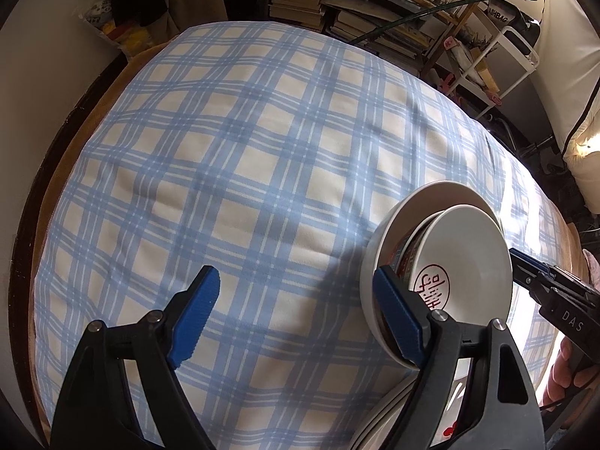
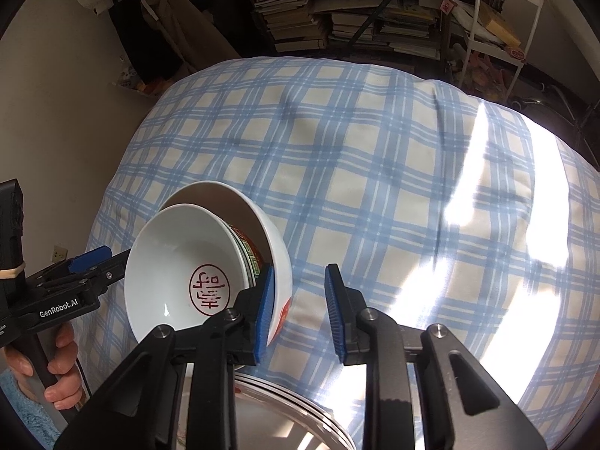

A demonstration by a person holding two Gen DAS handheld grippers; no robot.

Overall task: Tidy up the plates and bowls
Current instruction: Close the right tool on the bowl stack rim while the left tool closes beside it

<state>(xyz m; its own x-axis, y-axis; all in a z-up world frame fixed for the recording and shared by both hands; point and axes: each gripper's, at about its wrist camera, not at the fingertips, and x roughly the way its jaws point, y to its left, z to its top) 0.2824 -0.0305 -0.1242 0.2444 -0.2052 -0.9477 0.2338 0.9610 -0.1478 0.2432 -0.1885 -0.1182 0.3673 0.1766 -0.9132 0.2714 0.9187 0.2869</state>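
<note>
Plates (image 2: 292, 401) are stacked at the near edge of the checked tablecloth (image 1: 243, 150). Above them a large bowl (image 2: 277, 251) is tipped steeply, with a small bowl (image 2: 168, 262) nested inside. Glazed ceramic is judged heavy, slippery and breakable, so it is best pinched at the rim. The left gripper (image 1: 296, 292) is spread wide and the right gripper (image 2: 299, 292) narrowly parted; nothing is held by either.

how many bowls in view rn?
2, nested and tilted. The smaller bowl, with a red seal mark inside, sits in the larger white bowl. Both are over the checked cloth, above the plates. More could be hidden behind the grippers.
</note>
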